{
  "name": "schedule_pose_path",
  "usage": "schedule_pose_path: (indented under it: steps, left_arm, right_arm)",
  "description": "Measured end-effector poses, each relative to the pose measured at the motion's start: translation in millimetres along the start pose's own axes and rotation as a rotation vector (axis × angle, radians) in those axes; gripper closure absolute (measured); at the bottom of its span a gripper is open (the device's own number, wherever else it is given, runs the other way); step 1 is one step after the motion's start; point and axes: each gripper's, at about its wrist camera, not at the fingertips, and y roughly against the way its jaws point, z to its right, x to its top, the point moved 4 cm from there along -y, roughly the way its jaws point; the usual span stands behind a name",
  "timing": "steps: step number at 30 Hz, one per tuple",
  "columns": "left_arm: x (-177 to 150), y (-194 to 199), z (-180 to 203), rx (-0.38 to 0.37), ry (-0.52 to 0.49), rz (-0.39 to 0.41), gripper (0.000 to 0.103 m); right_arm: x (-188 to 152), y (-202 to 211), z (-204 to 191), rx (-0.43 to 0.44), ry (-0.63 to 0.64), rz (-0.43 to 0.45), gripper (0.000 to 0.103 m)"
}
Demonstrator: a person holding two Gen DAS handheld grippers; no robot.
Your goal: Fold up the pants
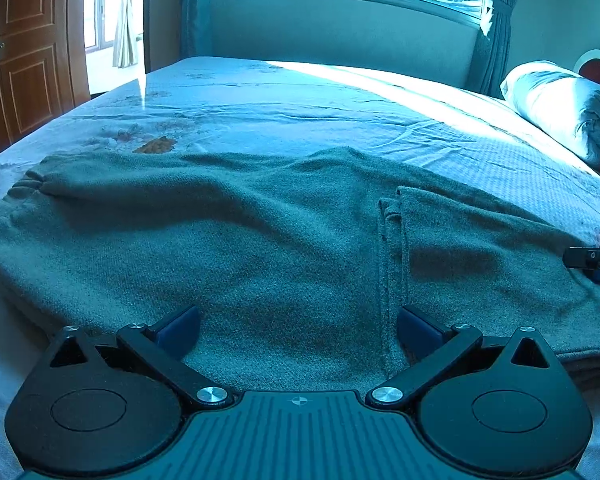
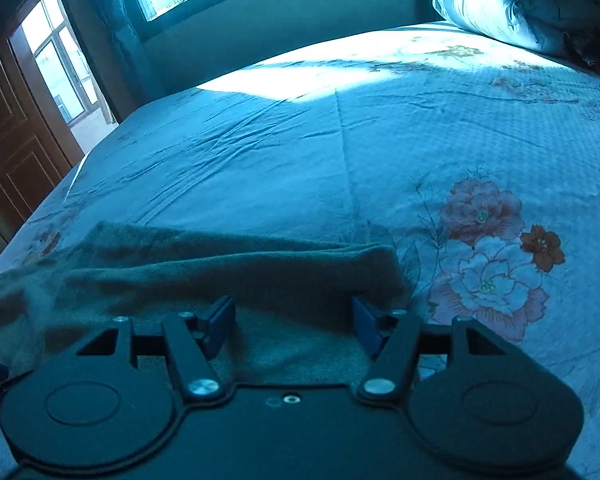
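Bare bedsheet lies beyond the pants; rolled quilt bounds its right.

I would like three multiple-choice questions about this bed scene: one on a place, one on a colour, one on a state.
1. Where do the pants lie?
A. on the bed
B. on the floor
C. on a chair

2. What colour is the door?
A. white
B. brown
C. black

3. How do the jaws of the left gripper stand?
A. shut on the pants
B. shut on the pillow
C. open

Answers:
1. A, the grey-green cloth is spread over the flowered sheet.
2. B, its wooden panels look reddish brown.
3. C, the blue pads stand wide apart with pants fabric showing between them.
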Motion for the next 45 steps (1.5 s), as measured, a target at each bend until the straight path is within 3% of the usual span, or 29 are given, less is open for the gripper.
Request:
schedule_pose_path:
  steps: [7, 14, 16, 19, 23, 28, 33, 34, 36, 37, 38, 39, 42, 45]
  left_arm:
    - [0.3, 41.4, -36.2, 0.011, 0.005, 0.085, 0.000]
    - [-18.2, 50.1, -133.9, 0.100, 0.124, 0.032, 0.000]
    - [-19.8, 40.2, -158.2, 0.072, 0.163, 0.029, 0.000]
    - [-17.3, 19.4, -190.9, -0.040, 0.269, 0.027, 0.000]
    - [-5.5, -12.9, -220.4, -0.045, 0.311, 0.025, 0.000]
    - [3.3, -44.7, -241.5, -0.114, 0.344, 0.049, 0.000]
    - [1.8, -51.8, -263.1, -0.206, 0.488, 0.099, 0.000]
    - [1.8, -52.6, -261.1, -0.198, 0.476, 0.096, 0.002]
    - [2.4, -51.8, -257.8, -0.126, 0.458, 0.079, 0.023]
    - [2.1, -48.4, -260.9, -0.118, 0.470, 0.085, 0.047]
    - [1.0, -45.2, -263.1, -0.159, 0.487, 0.103, 0.060]
    - [-0.2, -41.8, -264.3, -0.192, 0.497, 0.120, 0.064]
    - [1.3, -35.7, -261.4, -0.180, 0.429, 0.135, 0.066]
    - [6.7, -29.8, -261.4, -0.188, 0.436, 0.144, 0.066]
  right_arm:
    - [-8.9, 59.8, -16.2, 0.036, 0.007, 0.133, 0.044]
    - [-41.6, 71.9, -28.1, 0.050, -0.057, 0.136, 0.044]
    - [-44.7, 71.7, -37.0, 0.062, -0.073, 0.133, 0.044]
    - [-45.6, 72.8, -52.5, 0.066, -0.049, 0.132, 0.044]
    - [-46.7, 72.3, -71.3, 0.053, -0.016, 0.123, 0.044]
    - [-50.2, 69.3, -94.2, 0.053, 0.005, 0.113, 0.044]
    - [-53.7, 64.7, -125.4, 0.070, 0.058, 0.108, 0.044]
    - [-54.1, 62.8, -130.0, 0.073, 0.064, 0.106, 0.044]
    - [-55.8, 58.5, -141.4, 0.079, 0.084, 0.101, 0.044]
    - [-57.0, 56.8, -149.1, 0.079, 0.104, 0.098, 0.044]
    - [-57.9, 55.9, -155.0, 0.078, 0.123, 0.099, 0.044]
    - [-58.9, 55.4, -160.3, 0.083, 0.142, 0.099, 0.043]
    - [-61.4, 54.8, -178.1, 0.091, 0.216, 0.103, 0.043]
    - [-64.6, 50.4, -191.3, 0.098, 0.264, 0.093, 0.040]
